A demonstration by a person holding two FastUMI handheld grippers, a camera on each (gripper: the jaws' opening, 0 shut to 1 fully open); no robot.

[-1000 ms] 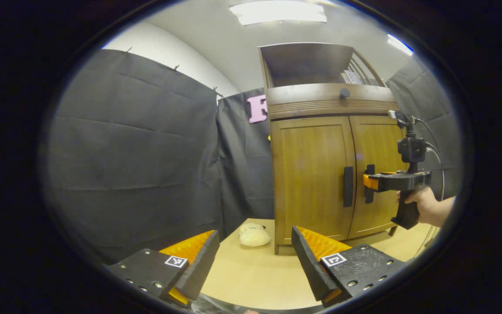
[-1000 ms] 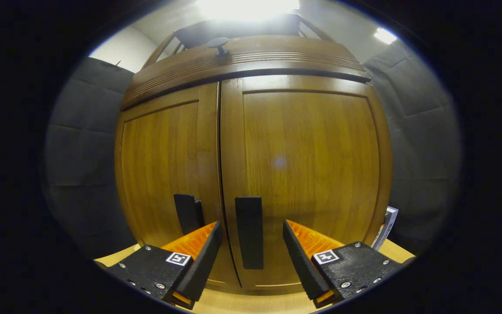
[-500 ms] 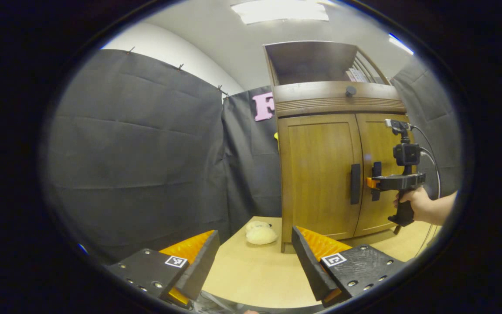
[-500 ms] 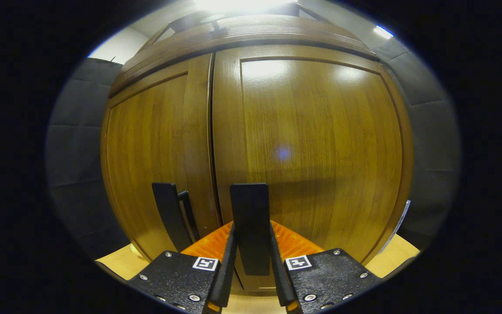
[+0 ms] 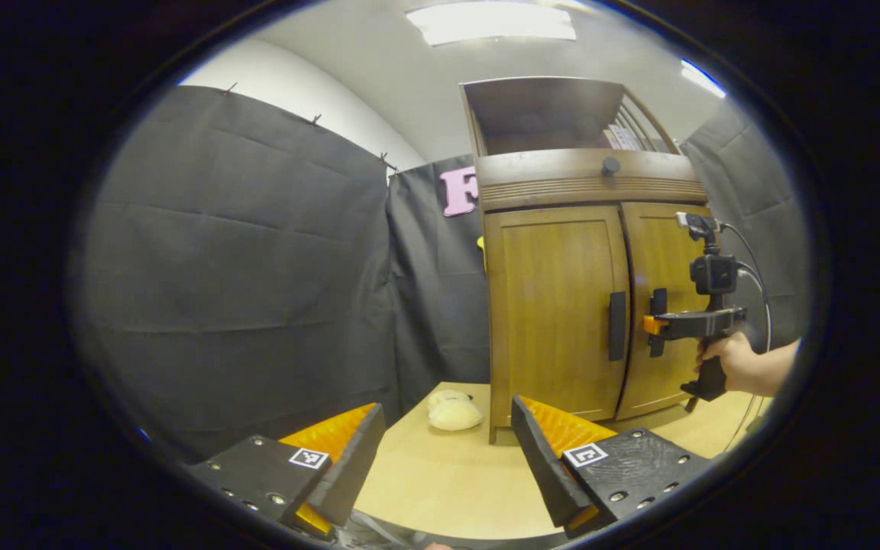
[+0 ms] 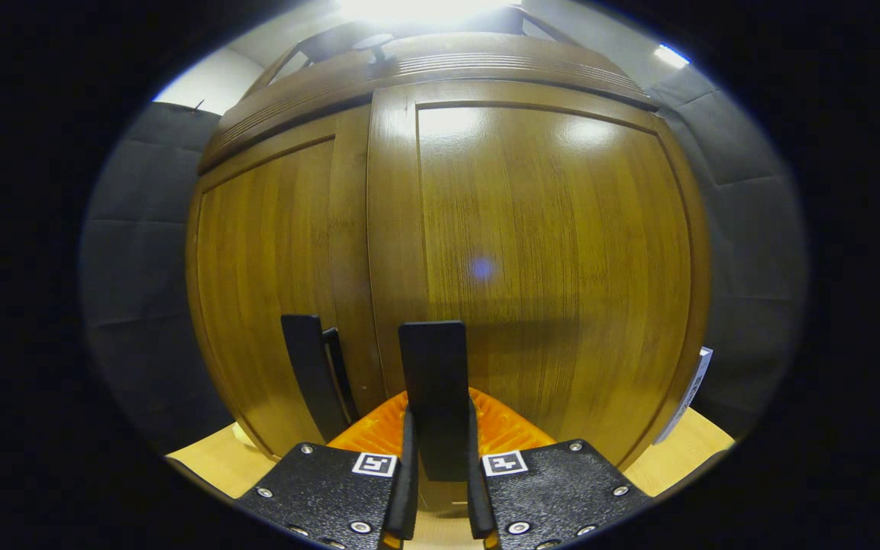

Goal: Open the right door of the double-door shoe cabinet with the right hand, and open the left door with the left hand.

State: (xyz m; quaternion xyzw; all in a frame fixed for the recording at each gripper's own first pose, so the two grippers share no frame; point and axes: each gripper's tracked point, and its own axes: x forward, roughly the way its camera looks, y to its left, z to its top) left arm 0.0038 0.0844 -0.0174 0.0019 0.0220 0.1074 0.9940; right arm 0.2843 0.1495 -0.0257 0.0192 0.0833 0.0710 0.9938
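The wooden shoe cabinet (image 5: 593,179) stands on the pale floor. In the right gripper view its right door (image 6: 554,252) is very close, and my right gripper (image 6: 438,477) is shut on that door's dark vertical handle (image 6: 434,374). The left door (image 6: 264,275) with its own handle (image 6: 304,370) is just to the left. The right door's inner edge seems to sit a little forward of the left door. In the left gripper view, a hand holds the right gripper (image 5: 650,325) at the right door handle (image 5: 659,305). My left gripper (image 5: 444,458) is open, well short of the left door handle (image 5: 617,326).
A pale plush toy (image 5: 451,412) lies on the floor by the cabinet's left foot. Black cloth walls stand to the left and behind. A knob (image 5: 610,164) sits on the drawer band above the doors, under an open top shelf.
My right gripper moved in around the right door handle and went from open to shut on it. The left gripper stayed open and barely shifted.
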